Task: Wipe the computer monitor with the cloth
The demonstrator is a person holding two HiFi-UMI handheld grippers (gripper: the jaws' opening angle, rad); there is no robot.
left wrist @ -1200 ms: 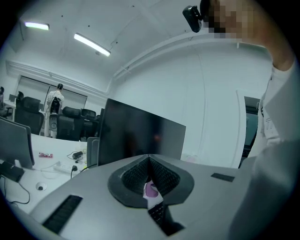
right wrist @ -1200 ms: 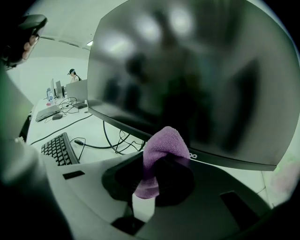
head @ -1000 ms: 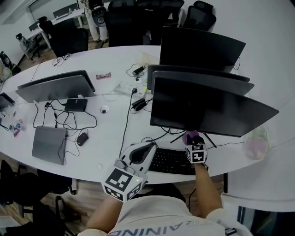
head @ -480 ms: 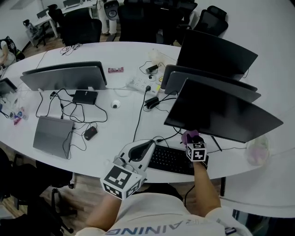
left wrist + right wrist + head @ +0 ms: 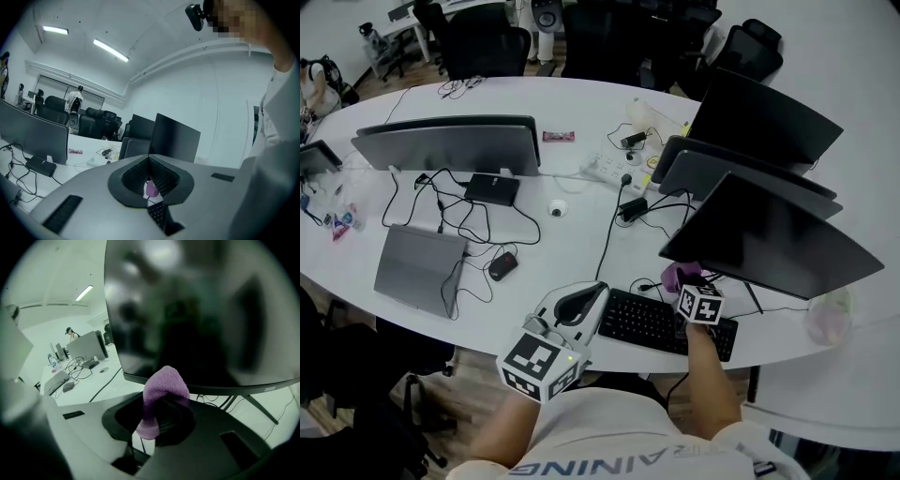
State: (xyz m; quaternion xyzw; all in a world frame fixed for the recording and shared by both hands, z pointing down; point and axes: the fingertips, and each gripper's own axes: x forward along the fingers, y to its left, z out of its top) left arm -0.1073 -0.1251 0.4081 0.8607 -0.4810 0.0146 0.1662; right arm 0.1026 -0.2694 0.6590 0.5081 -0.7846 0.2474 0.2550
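Observation:
The nearest black monitor [image 5: 769,234] stands at the table's right with its screen dark. My right gripper [image 5: 686,281] is shut on a purple cloth [image 5: 678,274] and holds it at the monitor's lower left corner. In the right gripper view the cloth [image 5: 161,392] bulges up out of the right gripper [image 5: 157,417], just in front of the monitor's [image 5: 201,310] bottom edge. My left gripper [image 5: 581,305] hovers low over the table's front edge, left of the keyboard. Its jaws are shut on nothing in the left gripper view [image 5: 149,171].
A black keyboard [image 5: 666,323] lies under the monitor. Two more monitors [image 5: 759,122] stand behind it, and another [image 5: 450,145] at the far left. A closed laptop [image 5: 417,267], a mouse [image 5: 502,266], cables and a power strip [image 5: 609,169] lie mid-table. A clear bag [image 5: 827,314] sits at the right.
The head view has swung, so the whole table sits lower and further right in the picture. The right gripper with the cloth now sits nearer the monitor's lower left corner. The left gripper has hardly moved.

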